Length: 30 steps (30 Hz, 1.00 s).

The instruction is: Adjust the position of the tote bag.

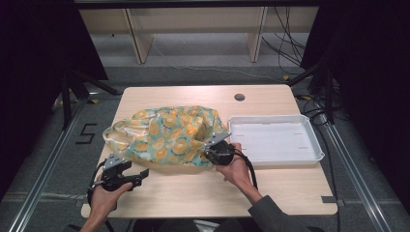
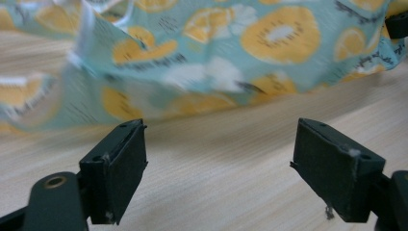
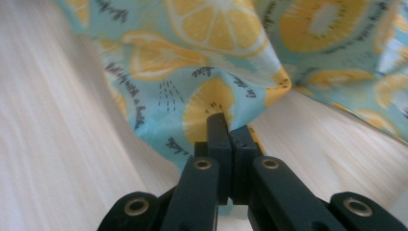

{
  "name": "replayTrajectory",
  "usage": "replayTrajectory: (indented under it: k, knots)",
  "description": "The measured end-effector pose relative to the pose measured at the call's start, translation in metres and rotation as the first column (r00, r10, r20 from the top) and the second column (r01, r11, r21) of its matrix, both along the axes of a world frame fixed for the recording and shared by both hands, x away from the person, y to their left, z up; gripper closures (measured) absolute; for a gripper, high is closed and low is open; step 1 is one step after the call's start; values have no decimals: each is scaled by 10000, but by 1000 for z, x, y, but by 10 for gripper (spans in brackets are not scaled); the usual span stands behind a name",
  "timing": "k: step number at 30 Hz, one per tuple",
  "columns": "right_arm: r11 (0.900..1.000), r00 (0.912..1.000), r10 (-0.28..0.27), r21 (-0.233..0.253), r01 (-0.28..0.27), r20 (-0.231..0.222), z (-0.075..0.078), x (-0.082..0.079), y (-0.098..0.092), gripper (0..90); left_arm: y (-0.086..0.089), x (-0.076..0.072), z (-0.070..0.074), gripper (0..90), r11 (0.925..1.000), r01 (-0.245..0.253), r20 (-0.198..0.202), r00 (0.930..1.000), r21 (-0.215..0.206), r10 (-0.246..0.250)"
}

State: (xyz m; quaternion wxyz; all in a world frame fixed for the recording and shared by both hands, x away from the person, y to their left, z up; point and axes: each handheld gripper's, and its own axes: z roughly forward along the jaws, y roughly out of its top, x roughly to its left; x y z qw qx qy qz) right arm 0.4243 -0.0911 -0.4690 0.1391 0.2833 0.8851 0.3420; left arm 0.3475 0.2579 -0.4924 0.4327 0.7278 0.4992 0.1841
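A crumpled light-blue cloth bag (image 1: 169,135) printed with yellow fruit slices lies across the middle of the wooden table (image 1: 193,188). At its lower right edge my right gripper (image 1: 211,152) is shut on a fold of the cloth bag (image 3: 211,103), pinched between the closed black jaws (image 3: 228,139). My left gripper (image 1: 140,175) sits near the table's front left, a little short of the bag's near edge. Its jaws stand wide apart over bare wood (image 2: 216,159), and the bag (image 2: 202,62) lies just beyond them.
A white rectangular tray (image 1: 275,140) stands on the table to the right of the bag, close to my right gripper. A round cable hole (image 1: 239,97) is in the table's far edge. Cables lie on the floor beyond.
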Motion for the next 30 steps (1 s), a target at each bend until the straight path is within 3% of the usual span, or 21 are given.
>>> replayTrajectory:
  k: [1, 4, 7, 10, 11, 14, 16, 17, 18, 19, 20, 21, 24, 25, 26, 27, 28, 29, 30]
  knots:
    - [9994, 9998, -42, -347, 48, 190, 2, 4, -6, 900, 0, -1, 1, 189, 9999, -18, 64, 10000, 111, 17]
    - [9973, 9984, -399, -603, 422, 397, 4, 8, -10, 900, -1, -1, 3, 187, 9999, 5, 170, 9999, 171, -8]
    - [9964, 9976, -422, -709, 460, 546, 5, 13, -12, 900, 0, -2, 4, 187, 9996, 1, 230, 9997, 281, -7]
    - [9945, 9965, -709, -744, 741, 454, 4, 21, -15, 900, 0, -2, 4, 197, 9995, -33, 21, 10000, 312, 33]
    - [9936, 9949, -741, -805, 795, 681, 3, 23, -15, 900, 0, -1, 1, 217, 9991, 179, -231, 9996, 381, -170]
    - [9915, 9949, -650, -1073, 730, 768, 3, 28, -16, 900, -2, 1, -2, 267, 9984, 407, -457, 9982, 385, -390]
    - [9924, 9955, -651, -1004, 717, 682, 3, 28, -15, 900, -1, 5, -4, 410, 9896, 1132, -611, 9923, 882, -1081]
    - [9910, 9965, -544, -1190, 616, 632, 4, 29, -15, 900, -3, 7, -6, 571, 9858, 1460, -585, 9882, 832, -1414]
    - [9910, 9965, -544, -1190, 616, 632, 4, 29, -15, 900, -3, 7, -6, 649, 9858, 1460, -585, 9882, 832, -1414]
    - [9907, 9956, -734, -1106, 795, 575, 5, 30, -14, 900, -6, 6, -7, 649, 9845, 1637, -585, 9854, 630, -1601]
    - [9904, 9942, -720, -1123, 807, 796, 4, 31, -14, 900, -9, 5, -8, 732, 9829, 1769, -467, 9835, 508, -1746]
    - [9881, 9955, -607, -1368, 702, 722, 7, 35, -13, 900, -14, 1, -7, 825, 9766, 2094, -408, 9774, 499, -2075]
    - [9852, 9935, -765, -1466, 883, 839, 7, 41, -11, 900, -31, -8, -5, 861, 9573, 2851, -377, 9582, 482, -2835]
    - [9851, 9934, -743, -1486, 867, 873, 7, 44, -11, 900, -44, -14, -5, 863, 9324, 3530, -635, 9351, 772, -3488]
    - [9851, 9934, -743, -1486, 867, 873, 7, 44, -11, 900, -44, -14, -5, 863, 9324, 3530, -635, 9351, 772, -3488]
    - [9814, 9887, -786, -1645, 992, 1273, 8, 49, -10, 900, -57, -18, -7, 863, 9188, 3883, -595, 9211, 706, -3847]
    - [9814, 9887, -786, -1645, 992, 1273, 8, 49, -10, 900, -57, -18, -7, 863, 9188, 3883, -595, 9211, 706, -3847]
    - [9812, 9882, -908, -1583, 1099, 1232, 9, 50, -9, 900, -67, -21, -7, 863, 9099, 4074, -620, 9129, 785, -4034]
    - [9812, 9882, -908, -1583, 1099, 1232, 9, 50, -9, 900, -67, -21, -7, 863, 9099, 4074, -620, 9129, 785, -4034]
